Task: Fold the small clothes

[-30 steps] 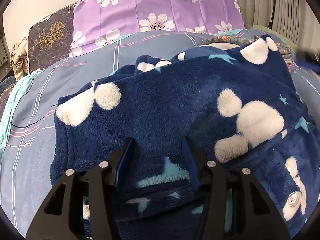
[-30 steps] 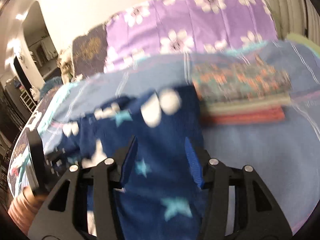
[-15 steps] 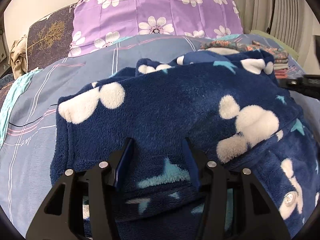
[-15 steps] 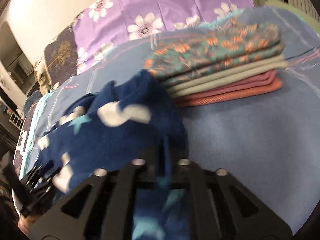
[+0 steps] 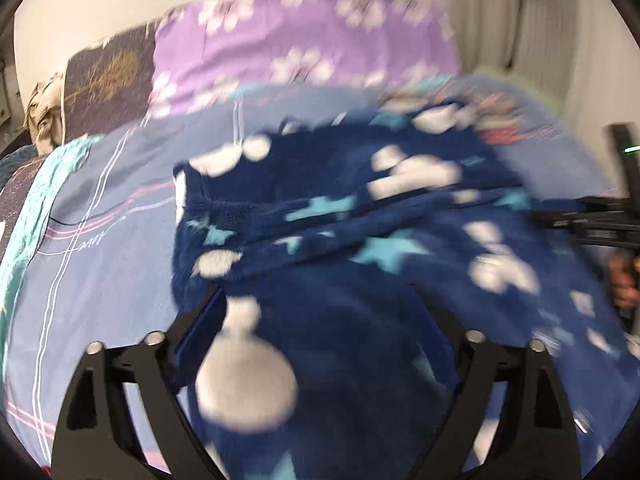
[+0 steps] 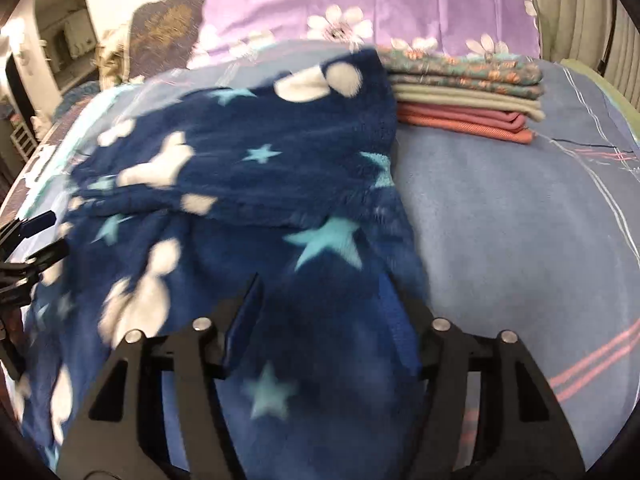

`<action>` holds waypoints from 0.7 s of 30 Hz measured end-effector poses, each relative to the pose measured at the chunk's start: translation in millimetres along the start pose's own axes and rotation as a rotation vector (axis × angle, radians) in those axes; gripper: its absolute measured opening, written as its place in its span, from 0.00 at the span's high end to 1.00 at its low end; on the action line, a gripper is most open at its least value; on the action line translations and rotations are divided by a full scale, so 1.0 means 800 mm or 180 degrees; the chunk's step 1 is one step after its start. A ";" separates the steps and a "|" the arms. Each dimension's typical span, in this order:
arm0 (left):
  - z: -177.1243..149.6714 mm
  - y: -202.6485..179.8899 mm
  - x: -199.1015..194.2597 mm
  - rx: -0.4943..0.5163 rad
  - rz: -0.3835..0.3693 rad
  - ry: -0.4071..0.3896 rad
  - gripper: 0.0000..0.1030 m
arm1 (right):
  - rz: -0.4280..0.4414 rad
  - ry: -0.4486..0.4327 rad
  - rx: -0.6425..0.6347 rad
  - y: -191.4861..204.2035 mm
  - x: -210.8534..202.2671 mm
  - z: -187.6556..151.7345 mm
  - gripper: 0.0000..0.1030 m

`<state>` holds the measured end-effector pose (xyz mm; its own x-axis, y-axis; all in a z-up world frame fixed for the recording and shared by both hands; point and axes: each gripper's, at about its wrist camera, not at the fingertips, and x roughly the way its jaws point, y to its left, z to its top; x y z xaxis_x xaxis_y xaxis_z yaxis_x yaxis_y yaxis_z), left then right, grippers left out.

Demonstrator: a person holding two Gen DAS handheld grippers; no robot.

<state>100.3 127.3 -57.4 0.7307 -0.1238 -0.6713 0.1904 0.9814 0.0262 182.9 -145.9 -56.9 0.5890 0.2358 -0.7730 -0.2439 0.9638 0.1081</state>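
A dark blue fleece garment (image 5: 340, 208) with white blobs and pale stars lies folded over itself on the blue bed sheet (image 5: 100, 280). My left gripper (image 5: 320, 304) hovers over its near part. Its jaws are opening wide, with cloth lying under and between them, not pinched. In the right wrist view the same garment (image 6: 240, 168) spreads to the left. My right gripper (image 6: 324, 292) is above its near right edge. Its jaws are also opening, with fleece between the fingers but not pressed. Each gripper shows at the edge of the other's view: right gripper (image 5: 592, 220), left gripper (image 6: 24, 248).
A stack of folded clothes (image 6: 464, 92) sits just behind the garment's far right corner. A purple flowered pillow (image 6: 380, 4) and a dark pillow (image 5: 108, 68) lie at the head of the bed. Bare sheet (image 6: 520, 220) stretches to the right. A hand (image 5: 624, 284) holds the right gripper.
Both grippers had fleece between closer-set jaws, the right one clamped half a second ago. Both have since spread apart and drawn back, and the carried flap lies folded over the garment.
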 end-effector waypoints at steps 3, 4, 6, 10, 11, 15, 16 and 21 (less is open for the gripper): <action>-0.036 0.023 -0.047 -0.0194 0.0019 -0.0030 0.06 | 0.0102 -0.0080 0.0106 -0.015 -0.030 -0.020 0.38; -0.043 0.030 -0.052 -0.0247 0.0007 -0.0007 0.06 | 0.0216 -0.0070 0.0183 -0.019 -0.045 -0.031 0.38; -0.067 0.043 -0.065 -0.0375 0.0057 0.0058 0.06 | 0.0498 -0.0021 0.0277 -0.018 -0.063 -0.041 0.49; -0.096 0.054 -0.078 -0.0589 0.0167 0.0108 0.06 | 0.1387 0.0188 0.0163 0.025 -0.100 -0.078 0.56; -0.100 0.055 -0.081 -0.0641 0.0154 0.0102 0.06 | 0.1600 0.0275 0.0106 0.039 -0.106 -0.089 0.56; -0.126 0.056 -0.106 -0.0783 0.0113 0.0021 0.06 | 0.1985 0.0652 -0.0021 0.081 -0.111 -0.126 0.56; -0.131 0.054 -0.111 -0.0773 0.0123 0.0012 0.06 | 0.2014 0.0748 -0.0025 0.089 -0.111 -0.136 0.56; -0.158 0.040 -0.141 -0.0676 0.0124 -0.0020 0.06 | 0.2249 0.0830 0.0171 0.101 -0.123 -0.158 0.49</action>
<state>-58.8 191.1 -74.9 0.7391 -0.0854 -0.6682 0.0200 0.9943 -0.1049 8.3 -106.6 -51.1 0.1032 0.7693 -0.6305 -0.4539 0.6005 0.6583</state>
